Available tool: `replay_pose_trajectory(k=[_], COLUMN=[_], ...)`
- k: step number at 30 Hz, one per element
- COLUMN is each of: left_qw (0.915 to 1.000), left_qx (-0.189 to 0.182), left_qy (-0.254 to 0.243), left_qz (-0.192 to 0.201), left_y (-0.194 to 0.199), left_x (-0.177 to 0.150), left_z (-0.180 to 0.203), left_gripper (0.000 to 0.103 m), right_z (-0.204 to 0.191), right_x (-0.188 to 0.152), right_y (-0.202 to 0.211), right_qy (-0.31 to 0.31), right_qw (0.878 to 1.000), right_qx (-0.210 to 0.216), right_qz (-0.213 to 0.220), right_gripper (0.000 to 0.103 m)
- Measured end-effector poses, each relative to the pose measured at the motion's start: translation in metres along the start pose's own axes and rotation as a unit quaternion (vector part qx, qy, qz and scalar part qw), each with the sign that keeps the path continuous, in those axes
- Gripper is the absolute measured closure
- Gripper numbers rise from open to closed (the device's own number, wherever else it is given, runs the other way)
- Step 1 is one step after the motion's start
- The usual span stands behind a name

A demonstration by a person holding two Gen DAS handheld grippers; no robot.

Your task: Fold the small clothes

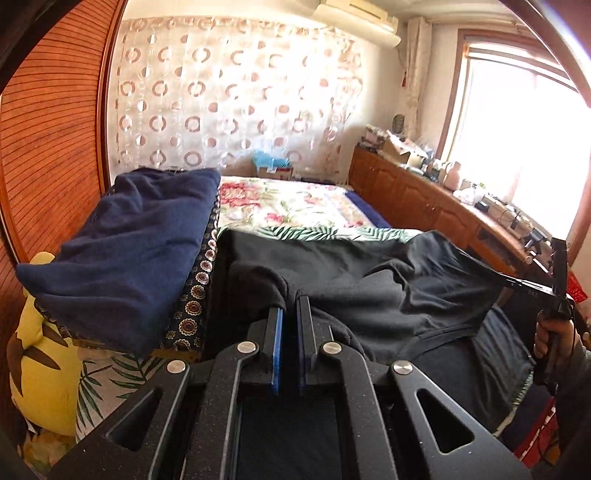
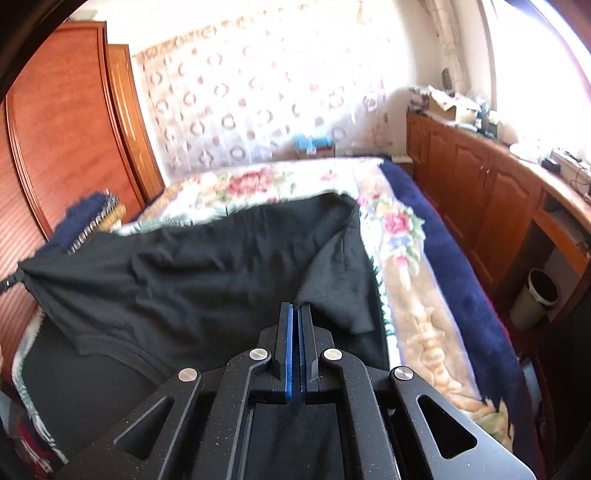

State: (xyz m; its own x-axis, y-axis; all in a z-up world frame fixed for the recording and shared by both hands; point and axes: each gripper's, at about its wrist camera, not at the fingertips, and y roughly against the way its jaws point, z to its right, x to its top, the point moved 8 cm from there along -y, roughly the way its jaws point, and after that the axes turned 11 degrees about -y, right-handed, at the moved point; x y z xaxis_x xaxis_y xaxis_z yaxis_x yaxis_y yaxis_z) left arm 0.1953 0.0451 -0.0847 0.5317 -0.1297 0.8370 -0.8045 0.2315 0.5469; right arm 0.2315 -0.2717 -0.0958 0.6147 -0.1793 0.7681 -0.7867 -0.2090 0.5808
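Left wrist view: left tool [image 1: 290, 306] and right tool [image 2: 297, 308] each clamped the black garment [image 1: 351, 280] at twelve o'clock; thin bites risked slipping under tension.

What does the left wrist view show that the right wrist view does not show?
Only the left wrist view shows the yellow plush toy, the air conditioner and the hand that holds the right tongs.

Only the right wrist view shows the waste bin beside the wooden cabinets.

Both show the black garment stretched between the shut left tongs and right tongs, over the floral bedspread.
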Motion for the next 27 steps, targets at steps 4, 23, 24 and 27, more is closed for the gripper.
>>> replay_pose_trajectory(k=[4, 23, 24, 27], left_qw=[0.9999, 0.9997, 0.9994, 0.9978], left_qx=[0.000, 0.004, 0.003, 0.010], left_qy=[0.005, 0.003, 0.008, 0.017], left_qz=[0.011, -0.024, -0.034, -0.063], left_y=[0.014, 0.067, 0.063, 0.050], left_x=[0.001, -0.059, -0.068, -0.092], left_z=[-0.003, -0.006, -0.007, -0.011], left_gripper=[0.096, 0.096, 0.096, 0.096], right_z=[-0.002, 0.010, 0.011, 0.013], right_x=[0.002, -0.043, -0.048, -0.068], right_y=[0.024, 0.111, 0.107, 0.089], right_qy=[-0.001, 0.005, 0.007, 0.003], right_qw=[1.000, 0.999, 1.000, 0.999], right_qx=[0.011, 0.032, 0.029, 0.026], right_qz=[0.017, 0.012, 0.001, -0.035], right_gripper=[0.101, 0.101, 0.101, 0.101])
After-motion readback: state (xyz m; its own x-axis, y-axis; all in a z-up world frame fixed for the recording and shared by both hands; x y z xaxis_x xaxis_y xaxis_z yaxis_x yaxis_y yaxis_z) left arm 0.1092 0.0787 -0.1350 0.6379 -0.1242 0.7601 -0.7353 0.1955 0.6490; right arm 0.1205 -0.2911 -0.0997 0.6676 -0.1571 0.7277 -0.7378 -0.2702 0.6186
